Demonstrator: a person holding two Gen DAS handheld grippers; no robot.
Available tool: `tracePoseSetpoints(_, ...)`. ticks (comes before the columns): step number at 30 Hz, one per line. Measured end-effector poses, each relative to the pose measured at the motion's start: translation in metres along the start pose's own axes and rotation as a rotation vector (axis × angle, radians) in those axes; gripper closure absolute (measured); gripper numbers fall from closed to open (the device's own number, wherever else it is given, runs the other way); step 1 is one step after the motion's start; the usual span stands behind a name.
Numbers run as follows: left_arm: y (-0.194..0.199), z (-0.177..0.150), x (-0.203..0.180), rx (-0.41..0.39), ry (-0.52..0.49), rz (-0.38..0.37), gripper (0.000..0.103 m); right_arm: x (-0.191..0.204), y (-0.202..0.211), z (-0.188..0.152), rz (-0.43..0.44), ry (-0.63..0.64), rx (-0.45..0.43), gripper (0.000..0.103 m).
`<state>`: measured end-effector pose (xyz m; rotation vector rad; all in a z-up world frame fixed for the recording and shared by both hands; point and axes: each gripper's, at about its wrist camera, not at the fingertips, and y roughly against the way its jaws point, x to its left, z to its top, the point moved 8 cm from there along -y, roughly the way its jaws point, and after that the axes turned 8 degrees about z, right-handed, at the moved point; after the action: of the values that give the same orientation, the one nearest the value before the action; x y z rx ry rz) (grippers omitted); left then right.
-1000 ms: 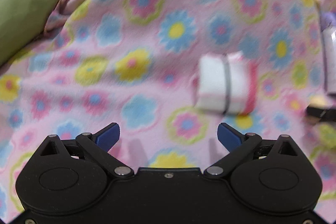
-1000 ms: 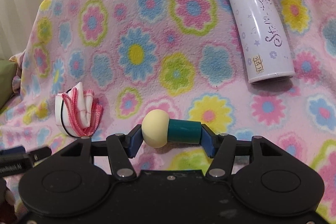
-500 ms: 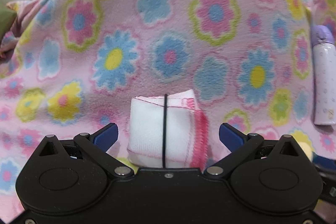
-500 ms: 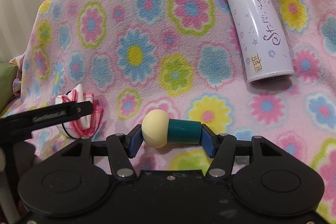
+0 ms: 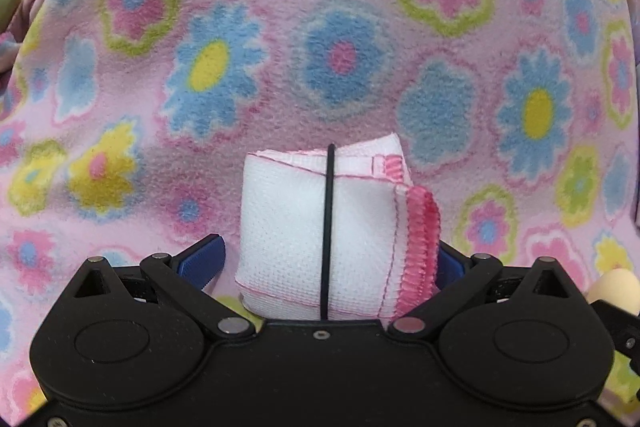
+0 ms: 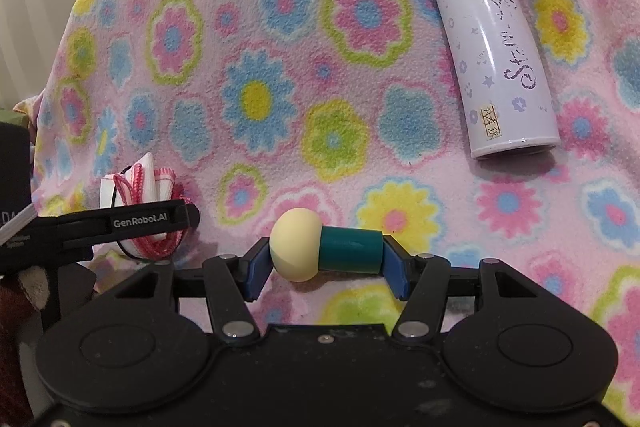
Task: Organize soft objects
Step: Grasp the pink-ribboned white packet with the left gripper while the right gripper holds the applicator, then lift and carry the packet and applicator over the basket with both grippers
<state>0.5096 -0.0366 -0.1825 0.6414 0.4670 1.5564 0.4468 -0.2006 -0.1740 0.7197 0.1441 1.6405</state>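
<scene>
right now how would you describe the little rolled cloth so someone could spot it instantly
On the pink flowered fleece blanket, look away from the lavender flask, near the opposite edge. There, between the left gripper's open jaws, lies the rolled white cloth: pink-stitched hem, one thin black elastic band around its middle.

Right gripper (image 6: 326,267) clamps a cream-headed, teal-stemmed mushroom toy (image 6: 325,250) sideways above a flowered pink blanket (image 6: 280,67). At left, the other gripper (image 6: 120,223) overlaps a banded white cloth bundle (image 6: 140,187). A lilac bottle (image 6: 492,43) lies upper right.
</scene>
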Motion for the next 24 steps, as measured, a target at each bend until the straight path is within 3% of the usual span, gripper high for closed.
tracePoseSetpoints(8, -0.003, 0.0009, -0.0002, 0.018, 0.001, -0.008, 0.004, 0.0032, -0.0042, 0.0005, -0.044, 0.043, 0.009, 0.046)
tracePoseSetpoints(24, -0.0032, 0.0014, 0.0028, 0.014, 0.021, -0.016, 0.005, 0.0011, -0.003, 0.0004, -0.035, 0.03, -0.003, 0.046)
